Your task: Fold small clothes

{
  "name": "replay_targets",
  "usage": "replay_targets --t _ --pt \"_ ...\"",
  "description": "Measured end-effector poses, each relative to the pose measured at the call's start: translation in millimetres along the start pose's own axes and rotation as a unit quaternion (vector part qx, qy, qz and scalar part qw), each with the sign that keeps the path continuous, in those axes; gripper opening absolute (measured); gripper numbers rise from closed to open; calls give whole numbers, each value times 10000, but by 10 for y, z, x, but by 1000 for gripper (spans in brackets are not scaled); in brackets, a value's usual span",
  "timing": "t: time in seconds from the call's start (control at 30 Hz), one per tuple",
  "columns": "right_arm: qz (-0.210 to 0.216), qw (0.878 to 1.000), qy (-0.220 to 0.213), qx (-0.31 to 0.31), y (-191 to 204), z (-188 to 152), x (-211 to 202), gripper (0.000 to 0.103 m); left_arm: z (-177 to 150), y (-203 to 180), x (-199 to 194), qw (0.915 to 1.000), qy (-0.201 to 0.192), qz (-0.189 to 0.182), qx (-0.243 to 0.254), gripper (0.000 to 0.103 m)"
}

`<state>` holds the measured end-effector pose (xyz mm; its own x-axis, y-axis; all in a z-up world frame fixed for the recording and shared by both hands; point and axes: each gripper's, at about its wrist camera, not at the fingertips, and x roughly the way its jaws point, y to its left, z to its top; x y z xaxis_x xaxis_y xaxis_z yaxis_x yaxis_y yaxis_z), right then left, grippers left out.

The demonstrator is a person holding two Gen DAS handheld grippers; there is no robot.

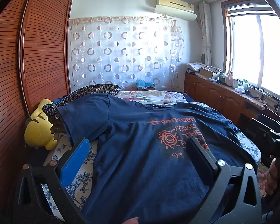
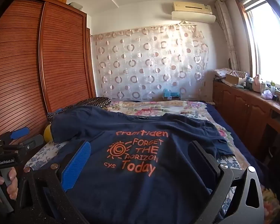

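Observation:
A navy T-shirt (image 1: 130, 130) with orange print lies spread face up on the bed, neck towards the far wall and hem nearest me. My left gripper (image 1: 138, 140) hovers open over the shirt's lower left part, its blue pad (image 1: 76, 158) above the bedsheet beside the shirt's edge. My right gripper (image 2: 140, 143) is open too, above the T-shirt (image 2: 102, 127) near the hem, with the print showing between its fingers. Neither holds any cloth. A hand (image 2: 3, 184) grips the left gripper's handle.
A yellow plush toy (image 1: 39, 130) and a dark ring-patterned cloth (image 1: 95, 91) lie at the bed's left side by the slatted wooden wardrobe (image 1: 37, 56). A flowered quilt (image 2: 149, 108) is folded beyond the shirt. Wooden cabinets (image 2: 248, 108) run under the window on the right.

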<state>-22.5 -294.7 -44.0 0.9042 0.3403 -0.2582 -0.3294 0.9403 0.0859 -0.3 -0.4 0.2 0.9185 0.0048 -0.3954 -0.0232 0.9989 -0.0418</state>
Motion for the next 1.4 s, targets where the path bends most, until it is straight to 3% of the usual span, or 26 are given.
replay_targets --t 1.4 --pt "-10 10000 -43 27 17 -21 -40 103 73 -55 -151 9999 -114 42 76 103"
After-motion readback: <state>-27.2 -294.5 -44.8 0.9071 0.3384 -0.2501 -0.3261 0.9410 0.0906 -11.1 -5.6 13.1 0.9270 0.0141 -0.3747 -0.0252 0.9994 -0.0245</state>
